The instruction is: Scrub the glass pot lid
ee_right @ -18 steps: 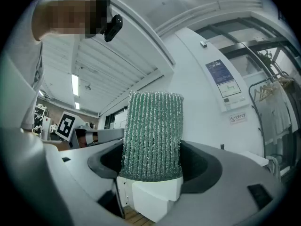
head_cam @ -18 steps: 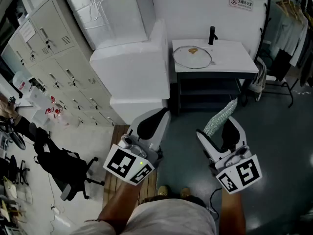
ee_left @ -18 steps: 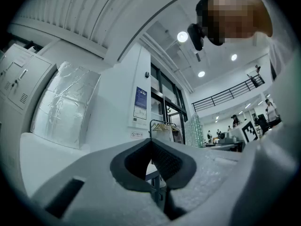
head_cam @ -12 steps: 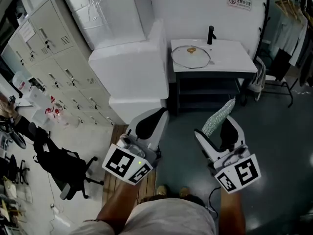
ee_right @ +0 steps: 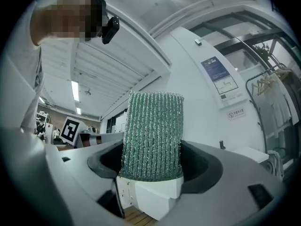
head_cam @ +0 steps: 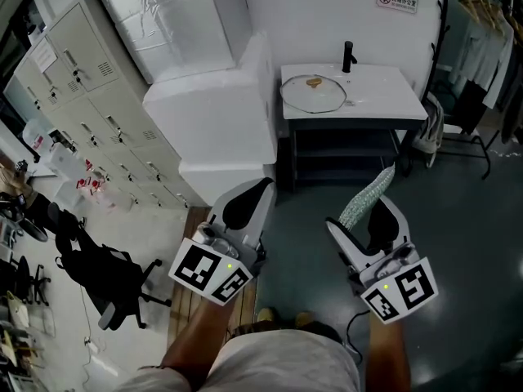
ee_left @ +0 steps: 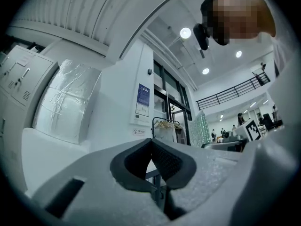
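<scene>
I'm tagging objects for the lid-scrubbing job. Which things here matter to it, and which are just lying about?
For the job:
- glass pot lid, on the white counter
- green scrubbing pad, clamped in the right gripper
- left gripper, shut and empty

Just around:
- grey lockers
- black office chair
- clothes rack

Grey lockers; white counter against wall; dark floor; clothes rack.

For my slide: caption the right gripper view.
Right hand-held gripper clamps a green mesh scrubbing pad between its jaws.
</scene>
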Motion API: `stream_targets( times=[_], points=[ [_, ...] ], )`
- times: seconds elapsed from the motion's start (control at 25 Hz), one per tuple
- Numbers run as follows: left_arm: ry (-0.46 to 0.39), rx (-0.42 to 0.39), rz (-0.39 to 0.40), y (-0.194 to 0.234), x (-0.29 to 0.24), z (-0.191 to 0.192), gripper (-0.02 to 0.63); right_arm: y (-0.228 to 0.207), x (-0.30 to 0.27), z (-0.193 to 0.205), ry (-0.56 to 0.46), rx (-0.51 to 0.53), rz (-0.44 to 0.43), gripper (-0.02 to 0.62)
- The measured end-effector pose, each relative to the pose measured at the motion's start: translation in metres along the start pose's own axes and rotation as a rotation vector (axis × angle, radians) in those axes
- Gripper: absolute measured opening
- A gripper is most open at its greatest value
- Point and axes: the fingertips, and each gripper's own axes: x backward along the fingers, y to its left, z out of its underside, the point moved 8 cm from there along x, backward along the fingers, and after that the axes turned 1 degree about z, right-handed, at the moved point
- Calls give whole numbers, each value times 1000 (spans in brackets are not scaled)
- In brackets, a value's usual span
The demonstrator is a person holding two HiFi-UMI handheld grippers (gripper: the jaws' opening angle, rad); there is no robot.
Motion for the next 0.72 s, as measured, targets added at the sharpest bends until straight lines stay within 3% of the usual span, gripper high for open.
stream_targets(
  times=[0.4, 0.72],
  points=[
    [25, -1, -58, -7, -26, 17, 15, -41, 18, 6, 18, -6, 6, 348],
    [35, -2, -88, 15, -53, 30, 15, -65, -6, 12, 35, 1, -8, 348]
  ],
)
